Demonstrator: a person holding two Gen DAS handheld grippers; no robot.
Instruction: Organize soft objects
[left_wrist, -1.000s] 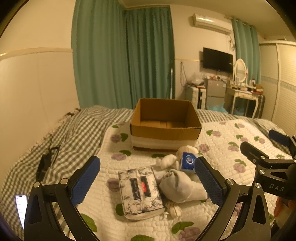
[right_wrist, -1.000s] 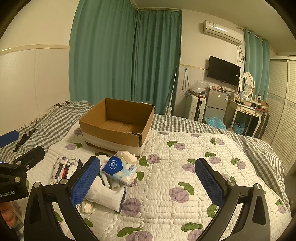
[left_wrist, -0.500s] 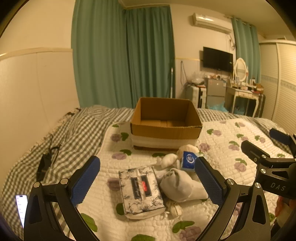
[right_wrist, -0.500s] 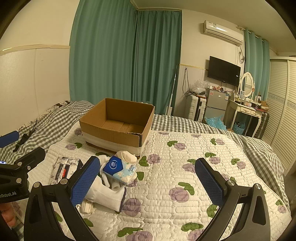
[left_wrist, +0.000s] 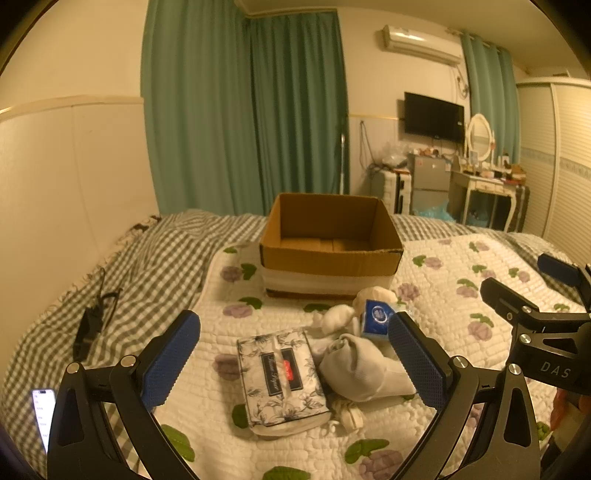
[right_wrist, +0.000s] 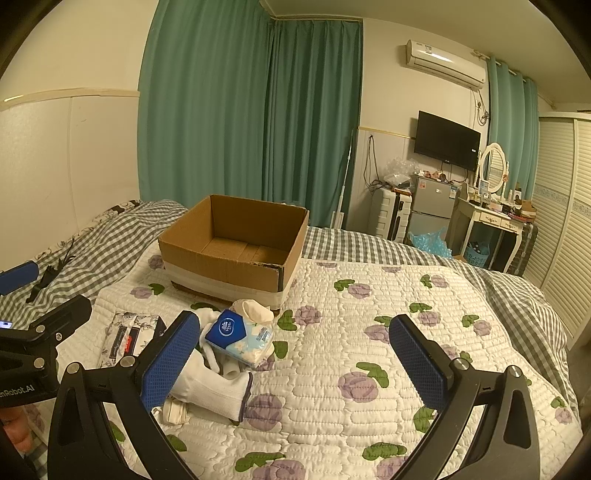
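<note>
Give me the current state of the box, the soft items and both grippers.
Brown cardboard box: open, empty.
Floral tissue pack: flat on quilt.
Blue tissue pack: atop the socks.
White rolled sock: lying loose.
Left hand-held gripper: open, empty.
Right hand-held gripper: open, empty.

Dim, warm yellow indoor light tints both views, with soft shadows under the box, mild glare on the air conditioner, and fisheye bending and dark corners at the edges.

Both hand-held grippers wide apart, unloaded
</note>
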